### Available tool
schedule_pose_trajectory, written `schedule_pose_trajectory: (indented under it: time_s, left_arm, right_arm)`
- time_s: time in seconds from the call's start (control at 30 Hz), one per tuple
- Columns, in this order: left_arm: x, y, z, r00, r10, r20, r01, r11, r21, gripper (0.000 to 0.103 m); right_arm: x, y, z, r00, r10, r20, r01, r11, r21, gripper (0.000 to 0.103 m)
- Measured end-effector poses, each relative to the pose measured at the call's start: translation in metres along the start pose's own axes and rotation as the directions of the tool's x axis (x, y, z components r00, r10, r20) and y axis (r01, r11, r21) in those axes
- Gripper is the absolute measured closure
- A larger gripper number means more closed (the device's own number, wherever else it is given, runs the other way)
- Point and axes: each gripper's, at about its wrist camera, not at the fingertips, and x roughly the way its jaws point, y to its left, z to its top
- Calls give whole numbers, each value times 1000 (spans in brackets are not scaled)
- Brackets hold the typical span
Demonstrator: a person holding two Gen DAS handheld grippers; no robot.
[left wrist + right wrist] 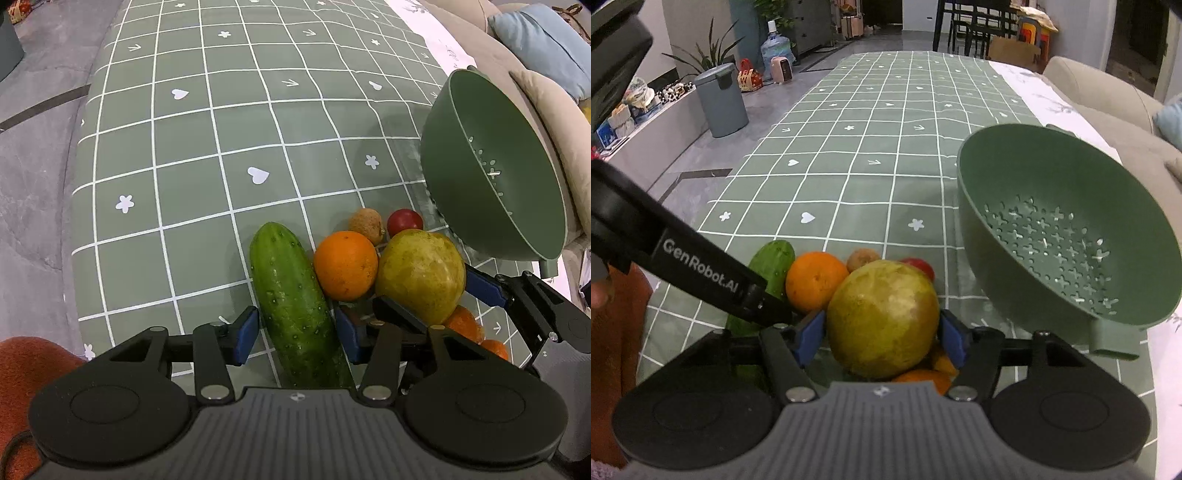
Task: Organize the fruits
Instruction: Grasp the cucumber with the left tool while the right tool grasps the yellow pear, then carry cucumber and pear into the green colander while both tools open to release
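Now right gripper [882,341] brackets the big yellow-green fruit [882,319] at its widest pt, blue pads at its flanks; firm grip unclear. Left gripper [297,334] straddles cucumber [295,306], pad w/ gap. Fruit looks heavy, smooth; colander [1067,229] just beside.

Greens, oranges and a white grid

The surface [871,147] wears a sage-green cloth with a white grid, hearts, flowers and arrows. The colander [1067,229] is matte green with cross-shaped holes. The cucumber [291,302] is speckled green, the orange [345,264] bright, the large fruit [882,317] yellow-green with pale mottling, the tomato [404,221] red. The tongs [882,341] have blue pads.
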Motion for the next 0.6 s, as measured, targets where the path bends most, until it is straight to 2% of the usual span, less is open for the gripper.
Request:
schedule_pose_trajectory:
  time_s: [0.23, 0.47, 0.6]
  left_arm:
    - [-5, -2, -5, 999, -16, 31, 16, 1000, 8, 56]
    - [-38, -11, -25, 992, -34, 125, 26, 998, 63, 59]
    - [-62, -17, -42, 978, -76, 195, 55, 993, 108, 60]
  right_arm:
    - [-9, 6, -2, 999, -31, 36, 32, 999, -43, 41]
    - [-39, 10, -4, 995, -51, 86, 55, 997, -45, 42]
    - [-63, 12, -8, 990, -65, 127, 68, 997, -23, 42]
